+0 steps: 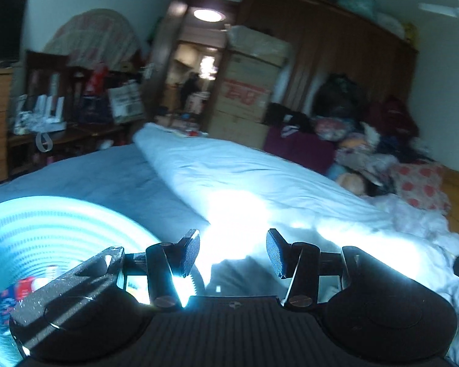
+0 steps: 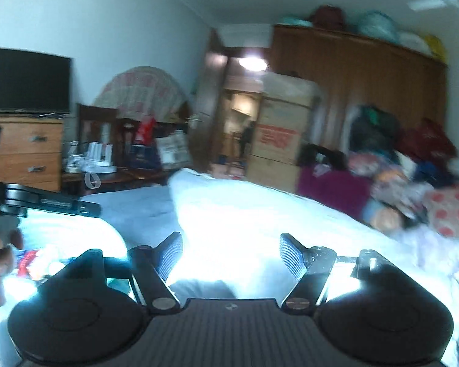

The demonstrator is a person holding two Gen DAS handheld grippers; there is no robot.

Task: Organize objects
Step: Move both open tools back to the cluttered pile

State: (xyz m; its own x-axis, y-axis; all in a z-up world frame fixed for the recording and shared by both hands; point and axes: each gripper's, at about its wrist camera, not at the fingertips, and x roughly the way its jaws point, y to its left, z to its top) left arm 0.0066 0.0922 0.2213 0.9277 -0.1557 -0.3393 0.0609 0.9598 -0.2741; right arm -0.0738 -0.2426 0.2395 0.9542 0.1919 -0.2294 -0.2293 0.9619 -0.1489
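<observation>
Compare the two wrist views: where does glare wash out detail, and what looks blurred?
Left wrist view: glare burns out the white duvet just ahead of the left gripper and the basket rim; background cardboard boxes are smeared. Right wrist view: a bigger washed-out patch covers the duvet; the clothes pile is motion-blurred; fisheye bends the wardrobe.

Bare blue sheet (image 1: pixel 107 171) ahead lies open; the rolled duvet (image 1: pixel 244 177) blocks the right.

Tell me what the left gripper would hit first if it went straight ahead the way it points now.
Probably the pale folded quilt on the bed. The left gripper is open with nothing between its fingers and points slightly downward over the bedding. Glare and blur leave the depth uncertain. The ribbed basket sits off to the left.
</observation>
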